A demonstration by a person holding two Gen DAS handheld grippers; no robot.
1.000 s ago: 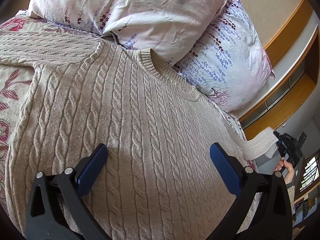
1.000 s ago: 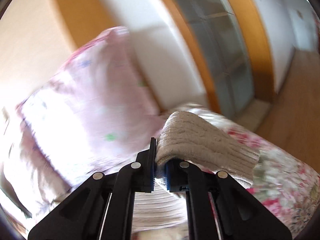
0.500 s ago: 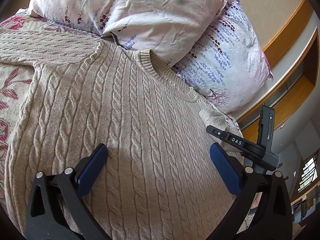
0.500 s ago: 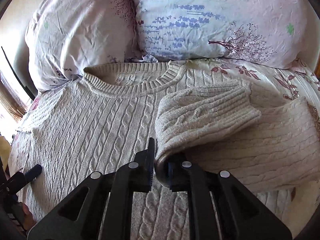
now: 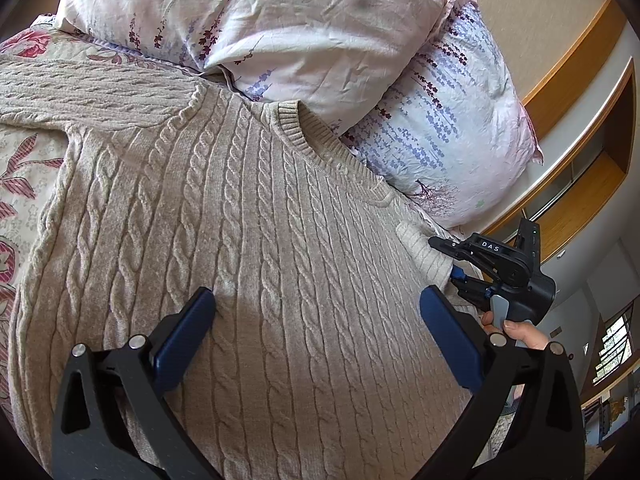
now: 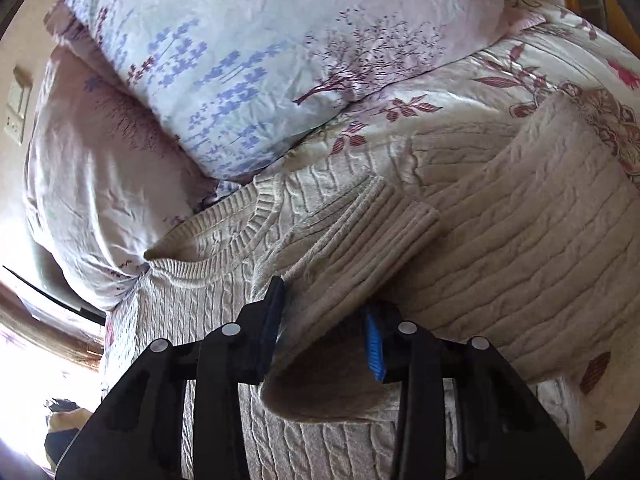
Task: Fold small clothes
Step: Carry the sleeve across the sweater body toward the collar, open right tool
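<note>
A beige cable-knit sweater (image 5: 260,240) lies flat on the bed, its neckline toward the pillows. My left gripper (image 5: 316,296) hovers open over the sweater's body, with nothing between its blue pads. The sweater's right sleeve (image 6: 360,240) is folded inward across the chest, and its ribbed cuff (image 6: 400,216) points at the collar. My right gripper (image 6: 324,300) sits low on this sleeve. Its jaws are opening with the sleeve fabric lying loose between them. The left wrist view shows the right gripper (image 5: 452,264) at the sweater's right edge. The other sleeve (image 5: 80,96) stretches out to the left.
Two floral pillows (image 5: 280,28) (image 5: 452,128) lie behind the collar. A flowered bedsheet (image 6: 460,80) surrounds the sweater. A person's hand (image 5: 520,330) holds the right gripper's handle. Wooden trim and a shelf (image 5: 580,200) stand beyond the bed's right side.
My right gripper carried the sleeve from off the bed's right side onto the sweater's chest, sank toward it, and its jaws parted from a tight grip. The left gripper stayed put.
</note>
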